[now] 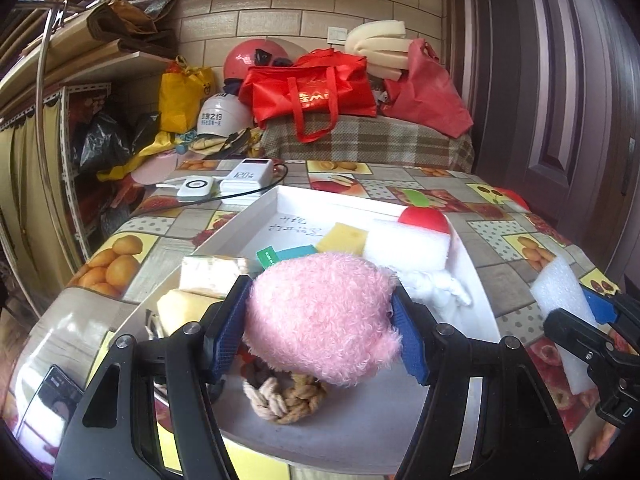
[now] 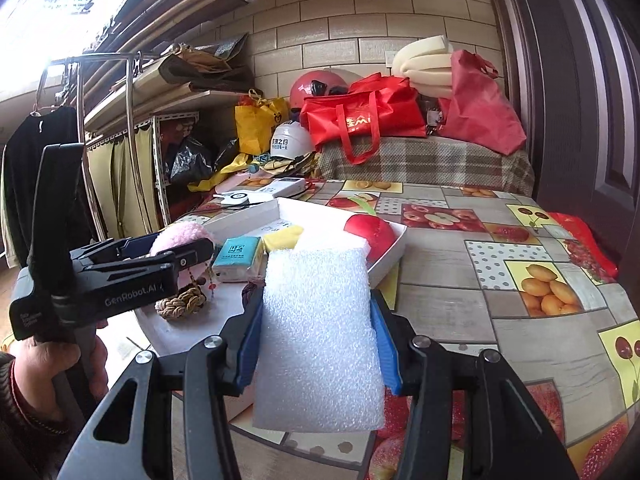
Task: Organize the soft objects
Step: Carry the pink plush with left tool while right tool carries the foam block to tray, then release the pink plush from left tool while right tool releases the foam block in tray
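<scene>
On my left wrist camera, my left gripper (image 1: 320, 316) is clamped on the pink plush toy (image 1: 324, 316), its blue pads pressed into both sides, holding it over the near end of the white tray (image 1: 476, 276). Below it in the tray lies a knotted rope coil (image 1: 286, 398); farther in sit a yellow sponge (image 1: 342, 238), a white foam block (image 1: 406, 246) and a red ball (image 1: 425, 219). On my right wrist camera, my right gripper (image 2: 316, 344) grips a white foam sheet (image 2: 318, 340) upright between its pads, above the fruit-print tablecloth (image 2: 460, 308), just right of the tray (image 2: 394, 246).
</scene>
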The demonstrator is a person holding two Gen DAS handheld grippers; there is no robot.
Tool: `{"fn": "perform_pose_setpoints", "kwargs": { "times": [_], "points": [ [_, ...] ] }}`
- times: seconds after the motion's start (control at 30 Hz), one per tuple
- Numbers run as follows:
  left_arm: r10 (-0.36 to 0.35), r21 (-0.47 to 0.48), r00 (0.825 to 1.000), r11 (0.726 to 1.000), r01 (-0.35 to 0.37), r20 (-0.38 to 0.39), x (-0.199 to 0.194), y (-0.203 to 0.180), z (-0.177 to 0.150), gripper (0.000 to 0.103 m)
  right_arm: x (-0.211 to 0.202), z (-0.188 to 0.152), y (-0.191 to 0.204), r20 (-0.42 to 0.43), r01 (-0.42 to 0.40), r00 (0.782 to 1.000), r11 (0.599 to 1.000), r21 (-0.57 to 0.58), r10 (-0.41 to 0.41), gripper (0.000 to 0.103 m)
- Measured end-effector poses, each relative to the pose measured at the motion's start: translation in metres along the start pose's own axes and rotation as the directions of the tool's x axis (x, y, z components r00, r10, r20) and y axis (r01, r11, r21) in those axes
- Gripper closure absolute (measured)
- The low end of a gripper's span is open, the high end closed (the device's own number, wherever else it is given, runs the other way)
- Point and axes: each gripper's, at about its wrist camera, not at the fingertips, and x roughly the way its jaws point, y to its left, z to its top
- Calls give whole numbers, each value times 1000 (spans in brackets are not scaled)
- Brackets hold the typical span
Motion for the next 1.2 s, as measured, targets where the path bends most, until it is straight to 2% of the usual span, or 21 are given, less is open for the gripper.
{"fn": "perform_pose_setpoints", "kwargs": {
  "times": [0.17, 0.4, 0.5, 0.63, 0.77, 0.93, 1.07, 1.2],
  "points": [
    [5, -96, 999, 995, -10, -47, 15, 26, 3, 36, 10, 2, 10, -17, -21, 1000, 999, -30, 21, 54],
    [26, -6, 999, 1000, -26, -39, 22, 7, 8, 36, 33, 8, 36, -72, -93, 994, 989, -111, 86, 54],
    [22, -5, 999, 1000, -23, -44, 27, 8, 10, 36, 51, 10, 46, -142, -146, 982, 980, -134, 126, 54],
    [13, -12, 999, 1000, -14, -52, 30, 12, 11, 36, 70, 10, 47, -212, -186, 964, 977, -102, 162, 54],
    [24, 6, 998, 1000, -24, -52, 34, 9, 12, 36, 81, 13, 40, -220, -167, 964, 984, -61, 150, 54],
    [39, 37, 998, 999, -37, -44, 36, 3, 14, 36, 98, 22, 34, -193, -86, 978, 995, -40, 77, 54],
    [39, 30, 999, 999, -38, -33, 34, 5, 14, 36, 97, 24, 27, -178, -64, 982, 998, -9, 61, 54],
    [44, 22, 999, 999, -44, -31, 34, 6, 14, 36, 89, 24, 32, -149, -53, 988, 998, -38, 47, 53]
  ]
}}
